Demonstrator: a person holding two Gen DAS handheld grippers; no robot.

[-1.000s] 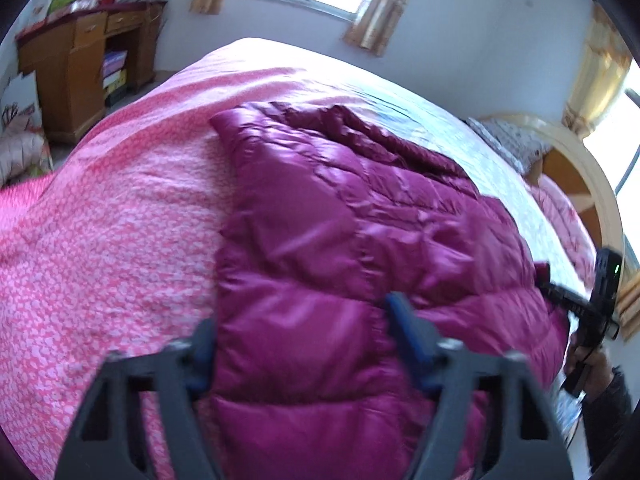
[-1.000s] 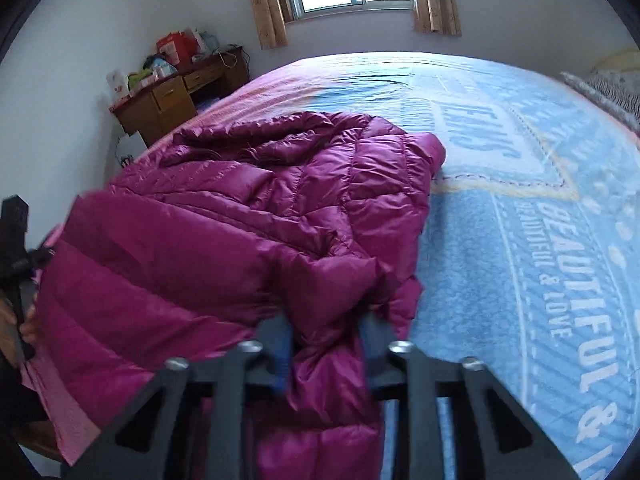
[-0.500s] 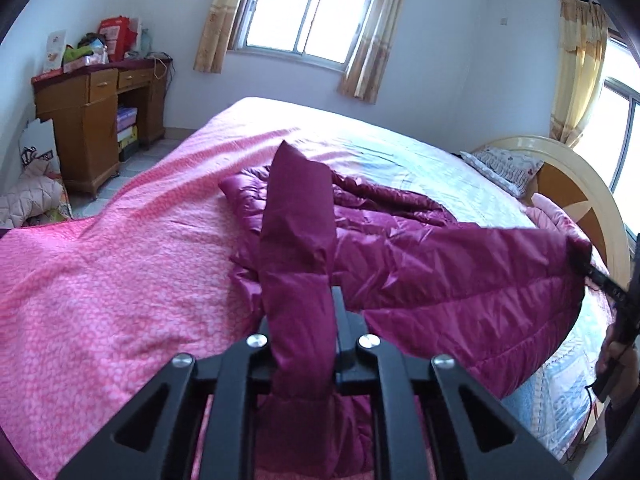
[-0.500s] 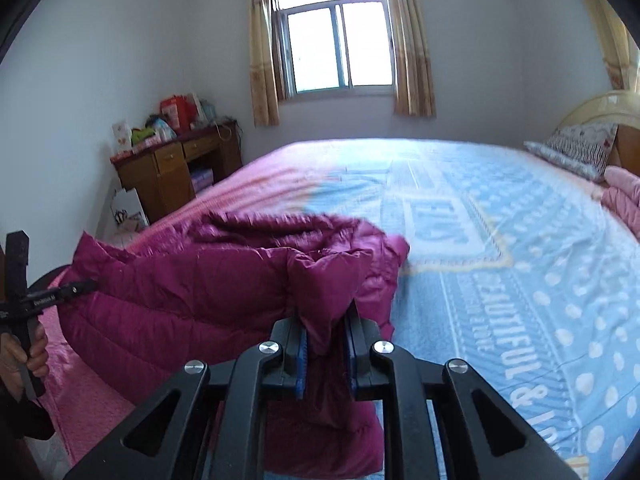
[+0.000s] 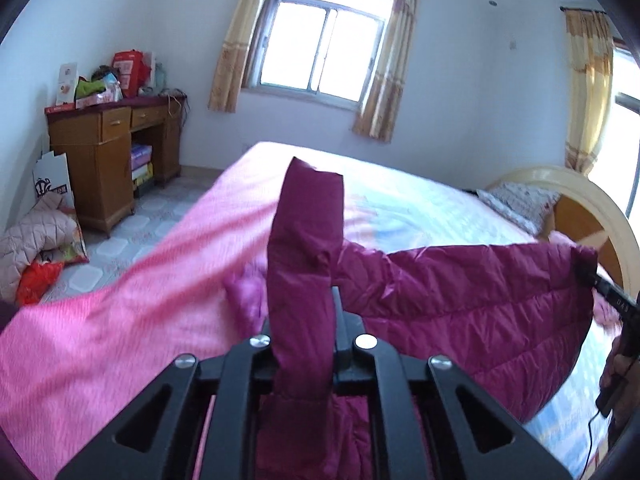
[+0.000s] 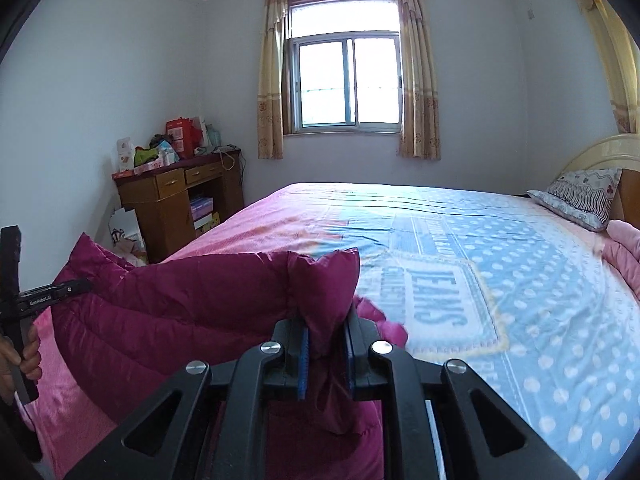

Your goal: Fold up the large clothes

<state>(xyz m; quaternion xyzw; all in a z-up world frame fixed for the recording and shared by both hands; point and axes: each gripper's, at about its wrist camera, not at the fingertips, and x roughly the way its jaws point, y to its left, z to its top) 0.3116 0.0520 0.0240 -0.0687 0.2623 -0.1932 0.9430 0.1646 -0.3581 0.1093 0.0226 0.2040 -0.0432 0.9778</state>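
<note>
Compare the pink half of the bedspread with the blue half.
The pink half of the bedspread lies toward the wooden desk; the blue half of the bedspread runs toward the pillow. The pink half shows no lettering, while the blue half carries white dots and large printed words. The jacket, held by both grippers, hangs over the pink half, not the blue. Both lie flat on one bed.

The blue polka-dot bedspread (image 6: 520, 280) carries a white patch with large blue letters reading "JEANS", seen sideways; smaller lines around it are illegible. The left tongs (image 6: 56, 294) bear white lettering "GenRobot.AI".
</note>
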